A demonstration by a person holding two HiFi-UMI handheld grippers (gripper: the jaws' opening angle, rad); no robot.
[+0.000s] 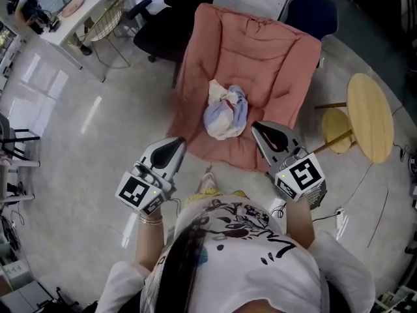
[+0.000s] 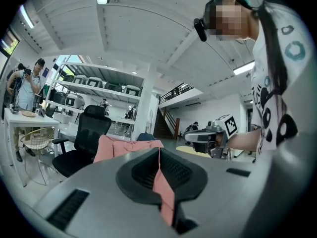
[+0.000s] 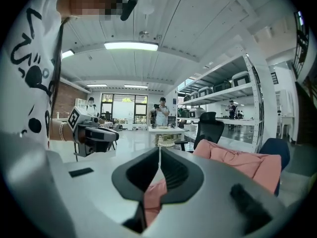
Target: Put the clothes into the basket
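**Head view:** the left gripper (image 1: 180, 141) and the right gripper (image 1: 257, 127) were held out side by side, each with its jaws closed and nothing in them; the bundle of clothes (image 1: 225, 113) lay on the seat of the pink cushioned chair (image 1: 260, 51), between and just beyond the two tips; the wire basket (image 1: 107, 18) stood well apart, by the white desk (image 1: 78, 15). Closed jaws would probably push the bundle rather than take it.

**Left gripper view:** the left gripper (image 2: 159, 151) had its tips meeting, and only pink cushion showed through the slit; the clothes lay outside this view, so aim could not be checked here; the basket (image 2: 35, 140) stood far off.

**Right gripper view:** the right gripper (image 3: 159, 150) was likewise closed and empty. The bundle looked loose, so a pinch on one fold might leave garments behind or drop them on the long carry to the basket (image 3: 167, 141).
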